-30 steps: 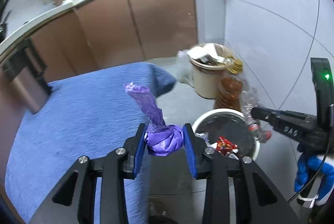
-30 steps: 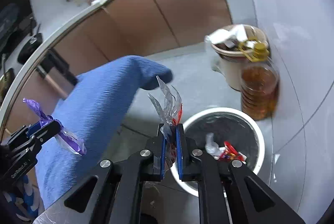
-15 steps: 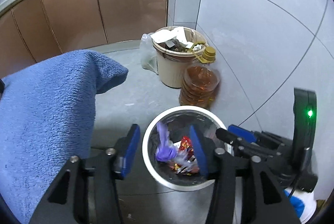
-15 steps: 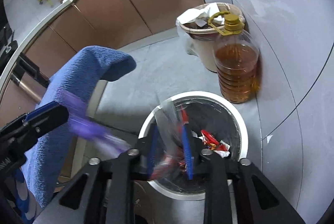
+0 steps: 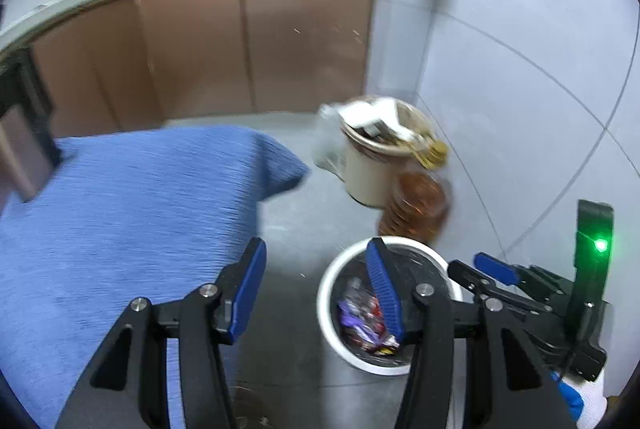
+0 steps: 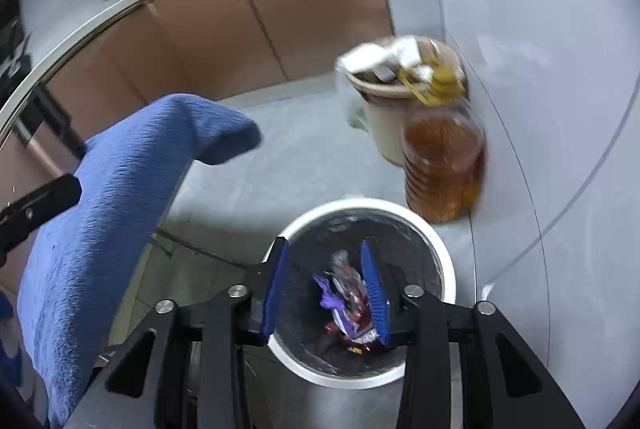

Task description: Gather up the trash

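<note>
Now that both of my claws are standing released and empty, I am treating this drop as finished. My left claw (image 5: 316, 293) is spreading its blue pads wide, hanging beside and above the white bin (image 5: 332, 281), with its right pad over the rim. My right claw (image 6: 326, 291) is gaping directly over the same bin (image 6: 448, 269), nothing between its pads.

A second ago my left claw was pinching the purple wrapper and my right was clamping the clear red-edged wrapper; half a second ago both were opening over the bin and the pieces were falling. Now the purple wrapper (image 6: 332, 299) is lying inside the bin with the clear wrapper (image 6: 346, 275) touching it, on top of the red scraps already there. The views are also swinging up from the bin, blurring the scene.

Outward from the bin, the oil bottle (image 6: 442, 165) is standing just beyond it against the wall, the full beige bin (image 6: 384, 117) behind that, and the blue cloth (image 6: 112, 189) is covering the table to the bin's left. I am judging that more trash must be sought there.
</note>
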The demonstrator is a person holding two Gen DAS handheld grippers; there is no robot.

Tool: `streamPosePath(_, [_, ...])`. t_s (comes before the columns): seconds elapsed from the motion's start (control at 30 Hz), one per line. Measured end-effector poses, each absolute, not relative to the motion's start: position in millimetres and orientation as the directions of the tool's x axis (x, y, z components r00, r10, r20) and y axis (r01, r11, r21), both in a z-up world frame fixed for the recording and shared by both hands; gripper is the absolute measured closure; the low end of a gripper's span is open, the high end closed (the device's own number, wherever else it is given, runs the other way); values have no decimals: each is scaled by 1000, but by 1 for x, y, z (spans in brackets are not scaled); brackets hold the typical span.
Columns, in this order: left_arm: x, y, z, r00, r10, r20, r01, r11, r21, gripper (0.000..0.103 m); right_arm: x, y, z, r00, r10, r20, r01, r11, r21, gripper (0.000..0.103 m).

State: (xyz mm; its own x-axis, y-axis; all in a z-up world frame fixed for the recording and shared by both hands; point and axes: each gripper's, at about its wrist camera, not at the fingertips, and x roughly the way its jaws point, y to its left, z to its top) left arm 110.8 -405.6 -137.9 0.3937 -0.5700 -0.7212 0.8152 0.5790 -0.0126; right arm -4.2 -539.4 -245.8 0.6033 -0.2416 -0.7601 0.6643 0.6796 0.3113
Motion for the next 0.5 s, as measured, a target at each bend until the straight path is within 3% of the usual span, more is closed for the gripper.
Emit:
streamPosePath(0.27, [131, -315, -102, 598, -509, -619, 681, 730, 57, 53, 35, -473, -185, 683, -245, -688, 527, 817, 232, 50])
streamPosePath(0.4, [138, -265, -84, 680, -466, -566, 594, 803, 53, 45, 55, -431, -157, 726, -221, -651, 444, 874, 198, 45])
streamPosePath(0.5, [137, -230, -68, 734, -433, -524, 537, 842, 56, 41, 66, -401, -137, 753, -212, -624, 392, 905, 167, 35])
